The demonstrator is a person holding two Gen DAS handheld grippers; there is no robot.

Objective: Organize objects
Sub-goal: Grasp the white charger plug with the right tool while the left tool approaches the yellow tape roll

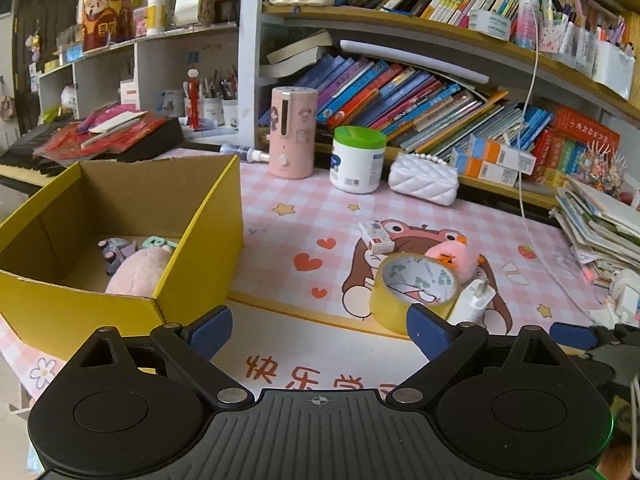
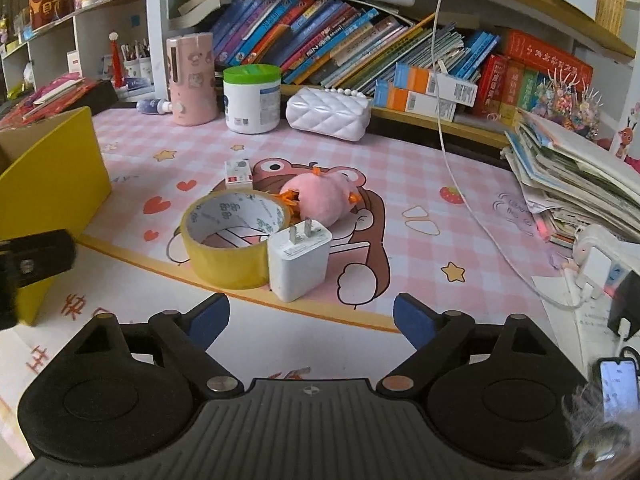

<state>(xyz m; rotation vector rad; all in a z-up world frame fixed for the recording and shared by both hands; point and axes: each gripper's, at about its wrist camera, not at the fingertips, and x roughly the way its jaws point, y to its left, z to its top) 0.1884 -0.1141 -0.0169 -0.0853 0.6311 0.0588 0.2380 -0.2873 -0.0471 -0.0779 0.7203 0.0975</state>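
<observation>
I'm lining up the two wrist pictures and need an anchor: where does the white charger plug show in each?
Left wrist: white charger plug at lower right, just beyond the right fingertip, beside the yellow tape roll.
Right wrist: plug at centre, touching the tape roll.
Shared landmark: green-lidded tub.

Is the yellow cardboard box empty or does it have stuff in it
Not empty. The open-topped yellow cardboard box holds a pink plush toy and small pastel toys.

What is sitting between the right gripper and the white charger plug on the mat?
Nothing visible. The right gripper is open, with bare mat between it and the charger plug. The tape roll touches the plug's left side.
</observation>
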